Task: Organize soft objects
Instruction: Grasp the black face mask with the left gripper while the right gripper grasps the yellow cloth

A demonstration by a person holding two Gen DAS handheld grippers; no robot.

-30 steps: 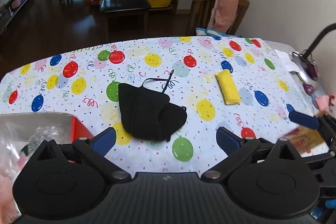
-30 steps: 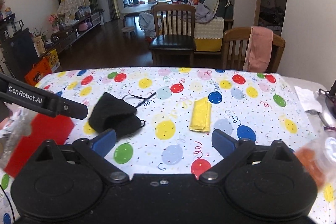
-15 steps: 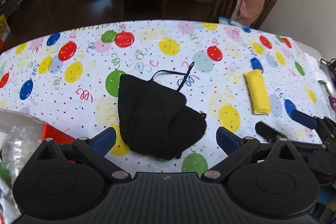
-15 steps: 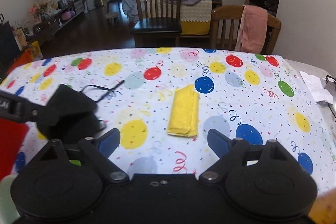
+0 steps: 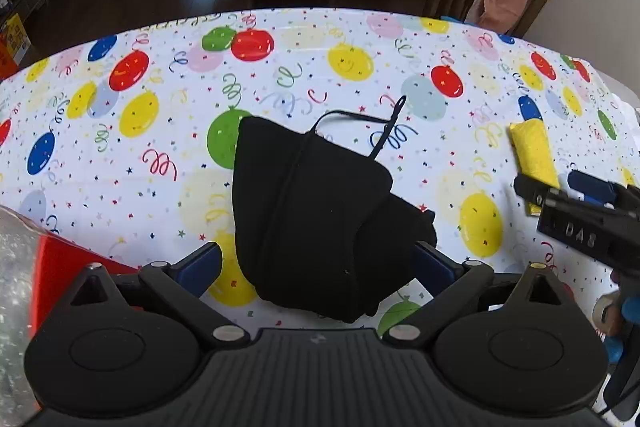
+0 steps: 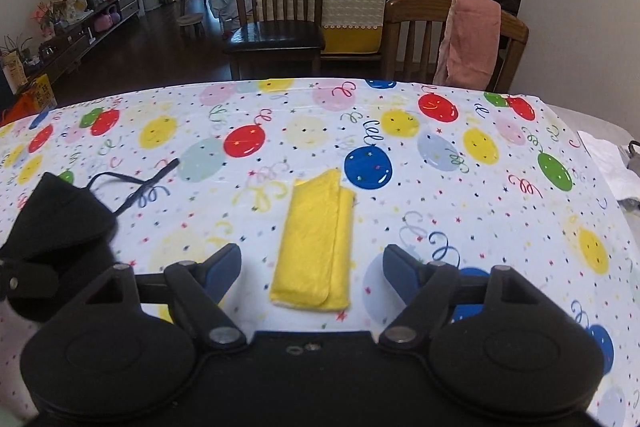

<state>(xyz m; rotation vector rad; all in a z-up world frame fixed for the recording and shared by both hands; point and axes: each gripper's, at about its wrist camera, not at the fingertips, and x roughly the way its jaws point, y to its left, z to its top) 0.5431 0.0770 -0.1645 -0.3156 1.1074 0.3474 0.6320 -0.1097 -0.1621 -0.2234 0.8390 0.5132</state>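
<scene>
A black fabric mask (image 5: 312, 219) with a thin ear loop lies on the balloon-print tablecloth (image 5: 140, 163). My left gripper (image 5: 316, 265) hangs just above it, open, its blue pads on either side of the mask's near part without pressing. To the right lies a folded yellow cloth (image 6: 316, 247). My right gripper (image 6: 312, 267) straddles the cloth's near end. Its jaws are closing, but gaps remain on both sides. The right gripper (image 5: 580, 203) also shows at the left wrist view's right edge, over the yellow cloth (image 5: 534, 155). The mask (image 6: 60, 219) sits at the right view's left edge.
A red box (image 5: 68, 259) and a clear plastic bag (image 5: 16, 267) sit at the table's near left. Beyond the far edge stand a dark-seated wooden chair (image 6: 276, 27) and a chair draped with a pink towel (image 6: 468, 39). White paper (image 6: 612, 167) lies at the right.
Both grippers have come down and forward, so the mask and the yellow cloth now lie between their fingers. The right jaws have narrowed.
</scene>
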